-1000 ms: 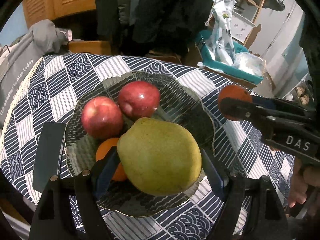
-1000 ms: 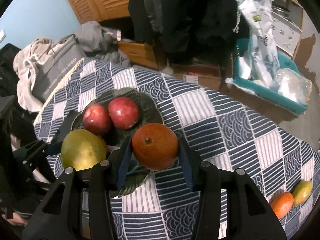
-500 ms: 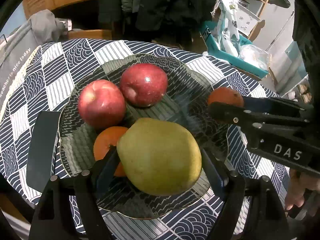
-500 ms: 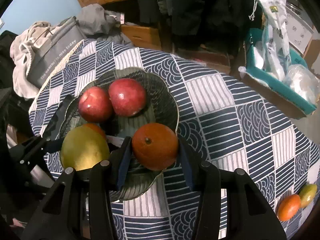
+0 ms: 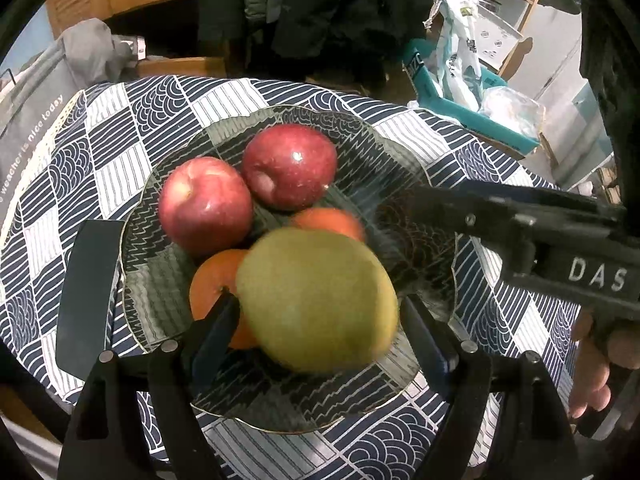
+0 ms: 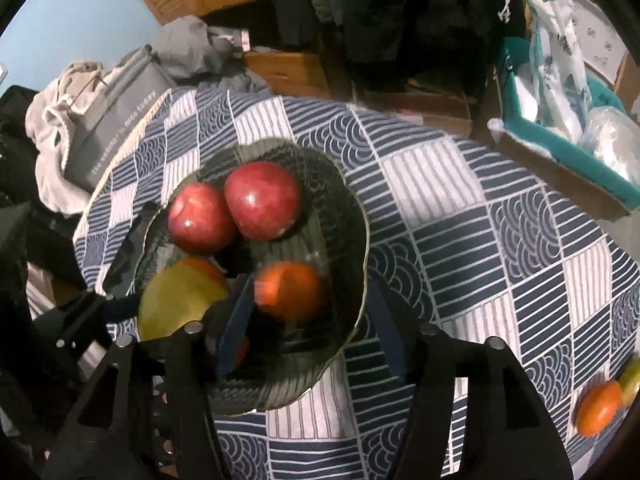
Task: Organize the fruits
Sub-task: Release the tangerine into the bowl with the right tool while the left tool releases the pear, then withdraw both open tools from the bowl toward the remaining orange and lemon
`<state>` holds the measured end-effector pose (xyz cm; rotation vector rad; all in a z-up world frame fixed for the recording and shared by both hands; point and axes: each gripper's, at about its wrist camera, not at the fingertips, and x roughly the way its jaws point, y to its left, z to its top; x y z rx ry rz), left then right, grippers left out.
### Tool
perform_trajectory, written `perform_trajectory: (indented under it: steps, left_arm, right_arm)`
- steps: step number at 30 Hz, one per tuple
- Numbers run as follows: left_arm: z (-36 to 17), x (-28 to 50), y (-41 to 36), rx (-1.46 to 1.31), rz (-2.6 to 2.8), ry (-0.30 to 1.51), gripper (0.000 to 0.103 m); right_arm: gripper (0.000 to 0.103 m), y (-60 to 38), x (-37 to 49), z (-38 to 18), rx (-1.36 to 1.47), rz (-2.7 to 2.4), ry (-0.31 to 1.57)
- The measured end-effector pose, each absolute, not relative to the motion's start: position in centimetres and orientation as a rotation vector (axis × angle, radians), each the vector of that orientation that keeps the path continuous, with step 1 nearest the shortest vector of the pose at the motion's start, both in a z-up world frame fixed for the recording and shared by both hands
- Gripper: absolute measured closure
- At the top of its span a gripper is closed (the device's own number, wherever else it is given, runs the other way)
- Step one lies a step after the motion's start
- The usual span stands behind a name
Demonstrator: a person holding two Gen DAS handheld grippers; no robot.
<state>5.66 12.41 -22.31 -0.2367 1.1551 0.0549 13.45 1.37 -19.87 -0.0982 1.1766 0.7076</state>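
A dark glass plate [image 5: 168,276] [image 6: 352,216] on the patterned tablecloth holds two red apples [image 5: 206,204] [image 5: 290,166], an orange [image 5: 216,280], and a second orange [image 5: 328,220] [image 6: 292,290] just dropped in, blurred. My left gripper [image 5: 320,316] has its jaws spread around a green-yellow pear [image 5: 318,300] [image 6: 176,300]; the pear looks blurred and loose between them, low over the plate's near side. My right gripper [image 6: 312,320] is open over the plate with the orange in front of its fingers, free of them.
An orange fruit [image 6: 598,408] and a green-yellow fruit [image 6: 632,376] lie at the table's right edge. A dark flat object [image 5: 86,296] lies left of the plate. A grey bag [image 6: 112,120] and a teal box [image 6: 568,148] stand beyond the table.
Both grippers moved in over the plate. My right gripper opened and let the orange fall onto the plate. My left jaws widened and the pear has come loose.
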Motion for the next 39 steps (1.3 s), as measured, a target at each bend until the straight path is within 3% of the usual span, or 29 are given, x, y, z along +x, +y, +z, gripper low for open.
perform_trajectory:
  steps: [39]
  left_arm:
    - [-12.5,4.5,6.2,-0.120,-0.040,0.946,0.016]
  right_arm:
    - [0.034,-7.6,9.6,-9.3,-0.194,0.435,0.847]
